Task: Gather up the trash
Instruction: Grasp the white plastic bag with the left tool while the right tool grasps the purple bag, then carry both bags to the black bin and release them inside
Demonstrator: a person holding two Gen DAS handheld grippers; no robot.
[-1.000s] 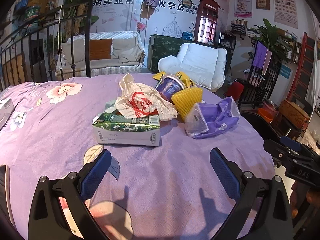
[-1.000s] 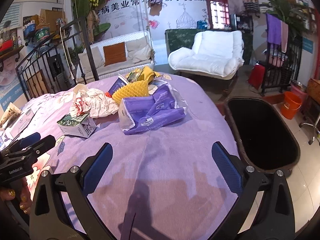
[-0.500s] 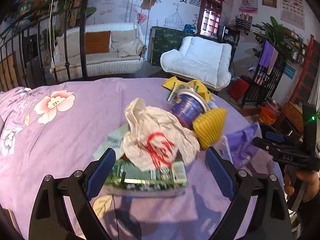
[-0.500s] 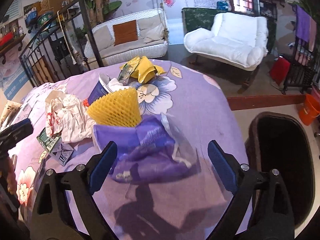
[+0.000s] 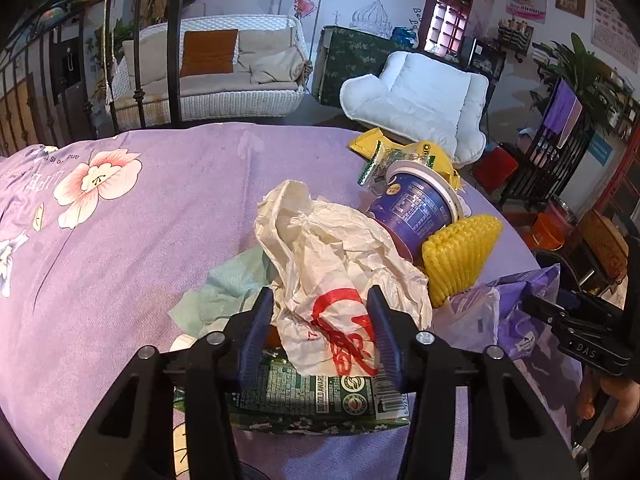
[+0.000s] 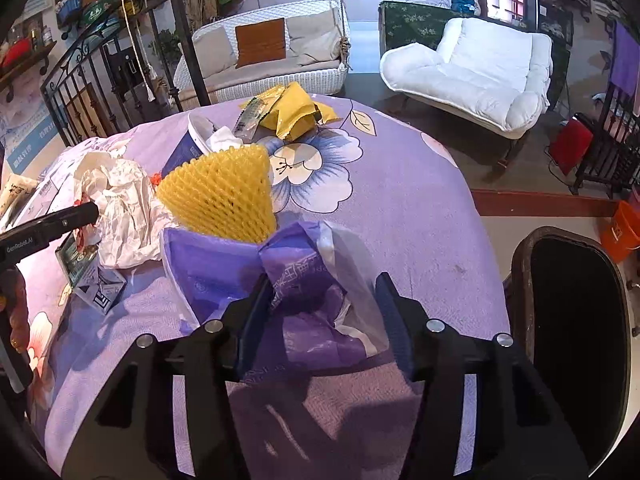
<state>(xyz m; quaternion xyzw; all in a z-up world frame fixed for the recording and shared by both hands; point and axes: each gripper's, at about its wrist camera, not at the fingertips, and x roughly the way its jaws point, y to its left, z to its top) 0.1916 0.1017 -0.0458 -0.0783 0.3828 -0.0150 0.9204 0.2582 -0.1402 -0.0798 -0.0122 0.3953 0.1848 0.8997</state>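
Your left gripper brackets the crumpled white wrapper atop the green carton, jaws apart, contact unclear. Your right gripper likewise straddles the purple plastic bag, beside the yellow foam net. Purple bedspread drops off rightward at the black bin.

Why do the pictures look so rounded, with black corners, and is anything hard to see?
Left wrist view: the fisheye lens bends the iron railing and blacks out the corners; the crumpled white paper is sharp. Right wrist view: same bending; the fingers cast a dark shadow on the purple bedspread, and the bin interior is too dark to read.
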